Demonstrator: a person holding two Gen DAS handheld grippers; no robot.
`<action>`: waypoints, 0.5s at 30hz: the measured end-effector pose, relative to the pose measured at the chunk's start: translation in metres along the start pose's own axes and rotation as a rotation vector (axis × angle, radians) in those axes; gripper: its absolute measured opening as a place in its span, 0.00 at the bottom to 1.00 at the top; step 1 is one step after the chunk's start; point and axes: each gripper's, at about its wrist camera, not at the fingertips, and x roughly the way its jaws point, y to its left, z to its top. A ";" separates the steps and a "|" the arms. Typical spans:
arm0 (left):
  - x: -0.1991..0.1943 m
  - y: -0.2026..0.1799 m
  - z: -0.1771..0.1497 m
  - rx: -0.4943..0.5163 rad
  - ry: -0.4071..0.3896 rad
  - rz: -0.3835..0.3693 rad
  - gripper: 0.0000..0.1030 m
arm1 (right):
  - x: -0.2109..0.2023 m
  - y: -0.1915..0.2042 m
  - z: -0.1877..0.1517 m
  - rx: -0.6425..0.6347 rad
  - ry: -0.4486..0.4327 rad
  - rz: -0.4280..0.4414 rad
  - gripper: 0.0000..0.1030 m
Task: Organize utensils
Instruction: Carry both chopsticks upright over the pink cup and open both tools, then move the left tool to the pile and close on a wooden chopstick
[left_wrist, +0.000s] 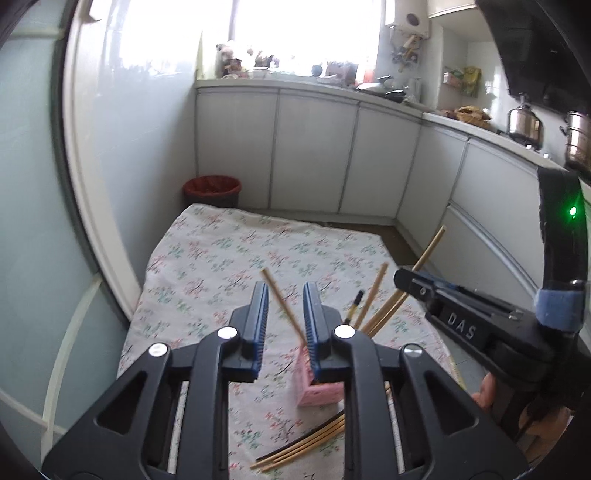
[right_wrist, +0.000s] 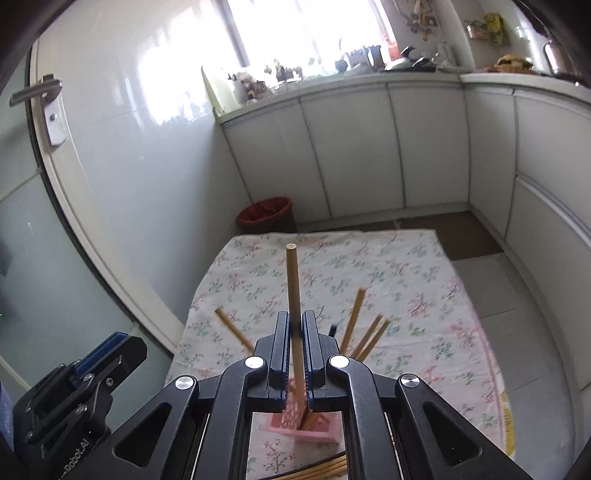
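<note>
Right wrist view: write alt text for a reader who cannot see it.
The right gripper is shut on a wooden chopstick, held upright over a pink holder that already has several chopsticks leaning in it. The holder stands on a floral tablecloth in a kitchen; the left gripper shows at lower left.

We note matt, pale wooden chopsticks, smooth along their shafts. The holder is pink plastic with a pierced lattice wall. A floral printed cloth covers the tabletop, soft and matt. Both gripper frames are black matt plastic with bright metal pins; the pads are blue and ribbed.
</note>
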 end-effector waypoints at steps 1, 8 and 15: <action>-0.001 0.002 -0.002 -0.008 0.004 0.010 0.24 | 0.001 0.000 -0.005 0.004 0.011 -0.006 0.08; -0.038 0.004 -0.025 -0.039 -0.024 0.087 0.59 | -0.061 0.004 -0.046 -0.079 -0.097 -0.122 0.71; -0.072 -0.023 -0.066 0.010 0.017 0.085 0.76 | -0.105 -0.022 -0.099 -0.029 -0.034 -0.279 0.81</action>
